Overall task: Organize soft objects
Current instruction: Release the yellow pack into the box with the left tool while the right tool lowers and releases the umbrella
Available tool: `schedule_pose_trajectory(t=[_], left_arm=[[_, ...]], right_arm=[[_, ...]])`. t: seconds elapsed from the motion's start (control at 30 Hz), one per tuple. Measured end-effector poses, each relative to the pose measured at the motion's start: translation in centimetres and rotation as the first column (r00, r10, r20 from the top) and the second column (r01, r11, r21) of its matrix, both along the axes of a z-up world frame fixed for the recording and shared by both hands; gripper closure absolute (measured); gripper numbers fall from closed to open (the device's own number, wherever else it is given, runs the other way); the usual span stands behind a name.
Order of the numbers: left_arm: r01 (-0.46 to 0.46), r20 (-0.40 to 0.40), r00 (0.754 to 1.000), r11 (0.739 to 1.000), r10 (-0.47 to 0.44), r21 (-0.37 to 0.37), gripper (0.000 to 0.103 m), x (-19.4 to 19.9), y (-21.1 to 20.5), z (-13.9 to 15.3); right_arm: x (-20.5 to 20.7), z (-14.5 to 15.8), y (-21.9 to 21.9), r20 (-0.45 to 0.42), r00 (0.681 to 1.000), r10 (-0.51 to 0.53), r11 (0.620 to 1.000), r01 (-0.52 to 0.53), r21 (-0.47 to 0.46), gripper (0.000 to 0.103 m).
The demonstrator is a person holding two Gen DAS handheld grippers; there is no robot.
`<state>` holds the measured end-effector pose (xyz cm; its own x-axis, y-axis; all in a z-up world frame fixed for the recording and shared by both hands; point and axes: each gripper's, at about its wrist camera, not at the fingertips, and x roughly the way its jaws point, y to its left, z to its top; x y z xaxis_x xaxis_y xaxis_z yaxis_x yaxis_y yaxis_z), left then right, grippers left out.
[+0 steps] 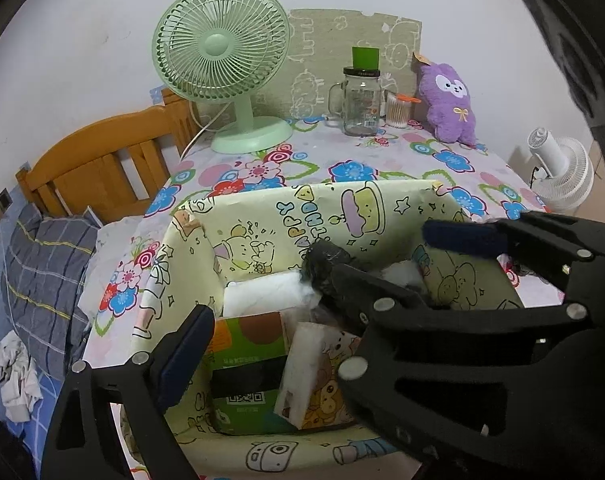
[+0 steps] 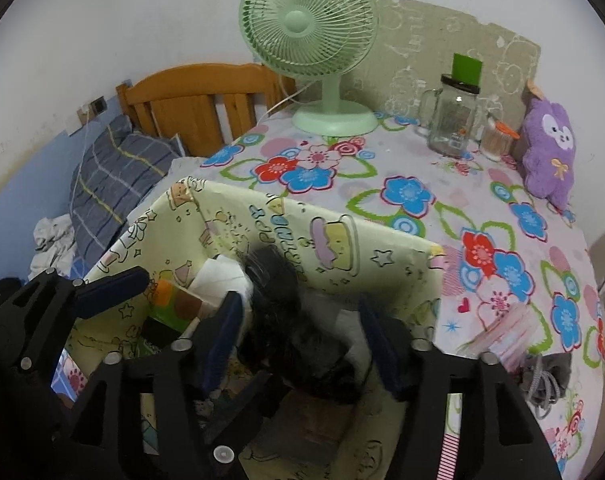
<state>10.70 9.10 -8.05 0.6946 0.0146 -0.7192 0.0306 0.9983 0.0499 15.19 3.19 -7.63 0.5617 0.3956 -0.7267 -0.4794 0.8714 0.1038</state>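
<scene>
Black fuzzy soft bundle (image 2: 302, 344) inside yellow cartoon-paper box (image 2: 382, 256) | right gripper (image 2: 298, 340) wide around bundle, not squeezing | left gripper (image 1: 314, 288) wide, empty, over box | risk: bundle snagging on claw, lifting back out

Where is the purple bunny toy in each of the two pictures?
Left wrist view: the purple bunny toy stands at the upper right, at the table's far edge, right of the glass jar.
Right wrist view: it stands at the far right, again right of the jar.
Shared landmark: the green fan, left of the jar in both.
</scene>
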Motion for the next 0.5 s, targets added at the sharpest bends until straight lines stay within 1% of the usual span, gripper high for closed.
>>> schedule_pose_trajectory(t=[0.03,0.1,0.2,0.37,0.5], left_arm=[[0.0,0.002,1.0,1.0,0.0,0.001,0.008,0.0,0.0,0.1],[0.002,0.006,1.0,1.0,-0.002,0.0,0.008,-0.2,-0.2,0.3],[0.007,0.015,1.0,1.0,-0.007,-0.001,0.008,-0.4,-0.6,0.7],[0.013,0.033,0.999,1.0,-0.013,-0.004,0.007,-1.0,-1.6,1.4],[0.032,0.051,0.998,0.999,-0.031,-0.009,0.004,-1.6,-2.5,2.0]], right_arm=[[-0.1,0.2,-0.2,0.012,1.0,-0.007,1.0,0.007,-0.002,0.029],[-0.4,0.5,-0.5,0.033,0.999,-0.012,1.0,0.012,-0.002,0.022],[-0.9,1.2,-1.1,0.07,0.997,-0.023,1.0,0.023,-0.002,0.018],[-2.0,2.3,-2.4,0.131,0.99,-0.048,0.999,0.049,-0.003,0.015],[-2.5,2.9,-3.4,0.14,0.988,-0.062,0.998,0.061,0.009,0.013]])
